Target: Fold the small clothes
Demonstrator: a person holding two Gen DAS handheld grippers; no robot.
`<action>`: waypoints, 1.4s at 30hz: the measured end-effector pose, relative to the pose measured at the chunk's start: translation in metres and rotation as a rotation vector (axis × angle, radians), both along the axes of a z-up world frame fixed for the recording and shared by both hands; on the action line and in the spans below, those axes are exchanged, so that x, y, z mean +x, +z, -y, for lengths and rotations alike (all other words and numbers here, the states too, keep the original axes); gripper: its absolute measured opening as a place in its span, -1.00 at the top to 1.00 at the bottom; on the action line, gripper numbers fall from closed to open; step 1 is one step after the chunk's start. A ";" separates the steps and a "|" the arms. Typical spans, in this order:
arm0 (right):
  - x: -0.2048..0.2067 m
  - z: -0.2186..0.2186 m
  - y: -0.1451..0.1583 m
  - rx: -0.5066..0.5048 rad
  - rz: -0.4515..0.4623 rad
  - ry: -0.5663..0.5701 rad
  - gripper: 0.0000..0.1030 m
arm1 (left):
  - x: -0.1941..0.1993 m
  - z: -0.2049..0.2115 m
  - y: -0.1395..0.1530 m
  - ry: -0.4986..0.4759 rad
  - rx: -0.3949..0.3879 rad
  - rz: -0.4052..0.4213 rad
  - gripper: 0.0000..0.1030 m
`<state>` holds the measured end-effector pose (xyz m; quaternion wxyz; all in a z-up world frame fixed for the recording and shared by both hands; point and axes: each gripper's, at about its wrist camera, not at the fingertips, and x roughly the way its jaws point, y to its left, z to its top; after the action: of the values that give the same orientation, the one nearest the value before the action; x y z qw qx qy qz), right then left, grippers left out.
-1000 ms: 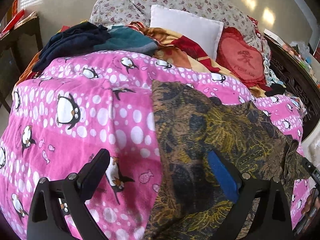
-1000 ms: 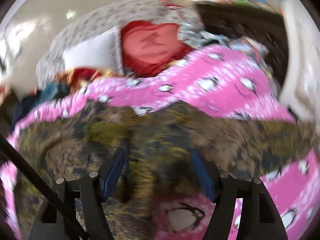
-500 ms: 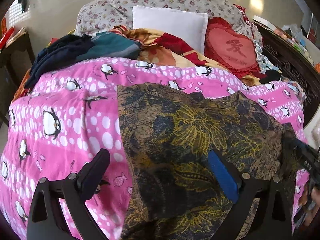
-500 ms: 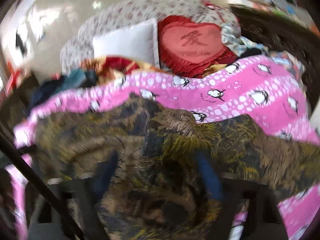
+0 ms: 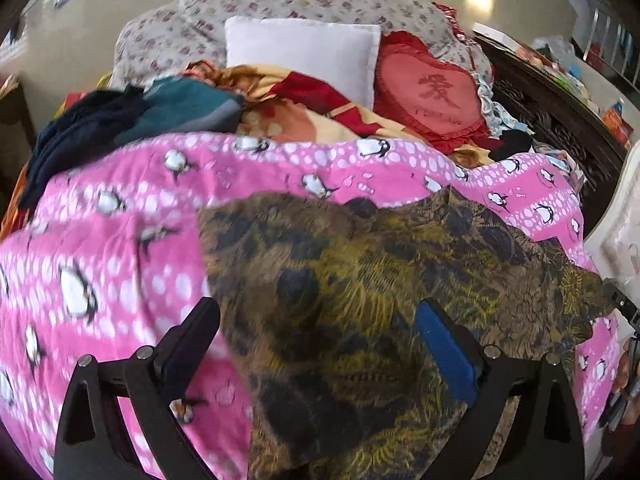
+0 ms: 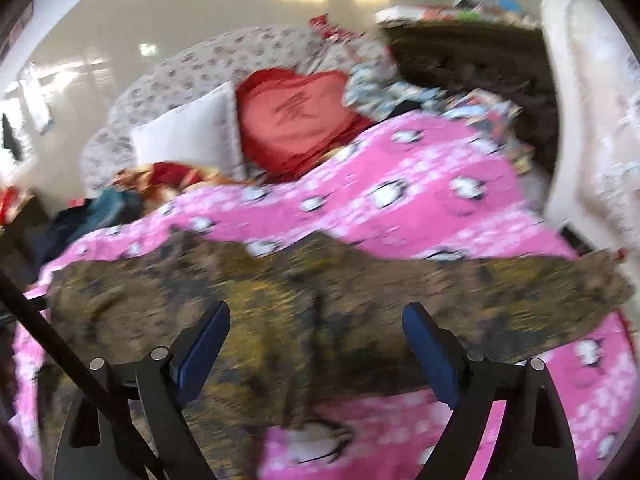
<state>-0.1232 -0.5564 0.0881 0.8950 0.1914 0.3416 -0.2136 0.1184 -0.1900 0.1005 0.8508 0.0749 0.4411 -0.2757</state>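
A brown, dark blue and yellow patterned garment [image 5: 360, 280] lies spread flat on the pink penguin blanket [image 5: 120, 240]. It also shows, blurred, in the right wrist view [image 6: 300, 300]. My left gripper [image 5: 318, 324] is open and empty, hovering over the garment's left part, its left finger over the blanket. My right gripper [image 6: 316, 328] is open and empty above the garment's middle. A sleeve-like part [image 6: 560, 292] stretches to the right.
A pile of dark blue and teal clothes [image 5: 120, 120] lies at the back left. A white pillow [image 5: 304, 52], a red heart cushion [image 5: 432, 96] and a floral bolster [image 5: 280, 0] stand behind. A dark carved bed frame [image 5: 560, 120] runs along the right.
Both grippers have shifted over the garment, the left view panning right so the garment sits more central. The right view swung and stays blurred. Both stay open.
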 end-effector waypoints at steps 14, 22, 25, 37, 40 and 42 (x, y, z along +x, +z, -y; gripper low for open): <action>0.010 0.015 -0.026 0.016 -0.054 -0.018 -0.78 | 0.036 0.031 -0.020 0.001 0.174 0.065 -0.91; 0.041 0.018 -0.045 0.040 -0.081 0.063 0.06 | 0.036 0.026 -0.026 0.006 0.159 0.096 0.83; 0.052 0.007 -0.040 -0.011 -0.086 0.096 0.74 | 0.036 0.020 -0.019 0.010 0.127 0.100 0.87; 0.102 -0.014 -0.009 -0.157 -0.059 0.089 0.77 | 0.062 -0.006 -0.025 0.143 0.063 0.038 0.80; 0.116 -0.003 -0.037 -0.126 -0.116 0.069 0.57 | 0.062 -0.018 -0.022 0.173 -0.003 0.015 0.59; 0.111 0.002 -0.045 -0.107 -0.155 0.047 0.24 | 0.057 -0.025 -0.016 0.182 -0.005 0.018 0.30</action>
<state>-0.0123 -0.5580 0.0430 0.8797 0.1179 0.4023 -0.2246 0.1758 -0.1647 0.0849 0.8765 0.0351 0.4377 -0.1975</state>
